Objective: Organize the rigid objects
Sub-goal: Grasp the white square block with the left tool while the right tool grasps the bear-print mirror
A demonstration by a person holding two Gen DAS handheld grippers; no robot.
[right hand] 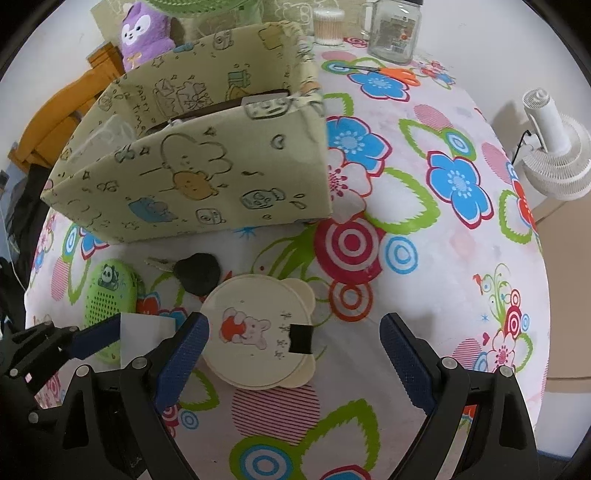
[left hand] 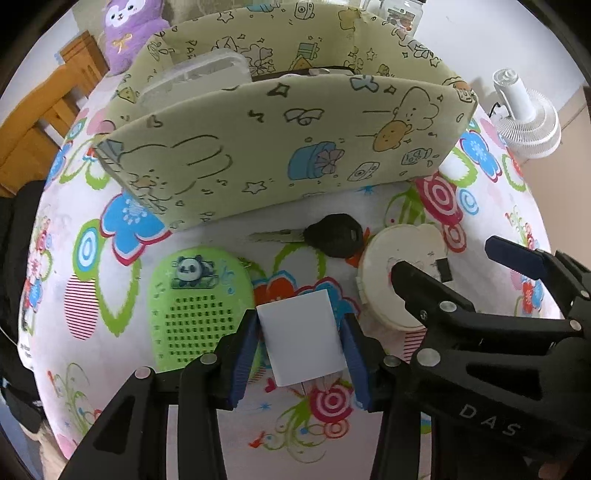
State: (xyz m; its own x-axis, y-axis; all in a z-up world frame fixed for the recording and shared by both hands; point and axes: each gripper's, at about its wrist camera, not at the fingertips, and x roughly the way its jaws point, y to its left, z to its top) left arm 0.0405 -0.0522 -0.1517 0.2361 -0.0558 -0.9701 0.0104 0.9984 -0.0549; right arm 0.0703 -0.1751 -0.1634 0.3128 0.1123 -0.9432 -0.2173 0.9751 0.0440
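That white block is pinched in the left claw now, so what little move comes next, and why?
Probably lift it straight up. The left gripper is clamped on the white block, which sits low among the green panda case and the round cream case. The fabric box just behind has tall walls to clear.

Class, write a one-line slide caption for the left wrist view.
Left gripper clamps a white block on the floral tablecloth.

Domestic room, lived-in home. Evidence: flower-print tablecloth (right hand: 424,229) over table; purple plush toy (right hand: 146,33) at 11 o'clock; wooden chair (left hand: 40,125) at 10 o'clock; white desk fan (right hand: 557,155) at 2 o'clock; glass jar (right hand: 393,31) and cotton-swab tub (right hand: 328,26) at 12 o'clock.
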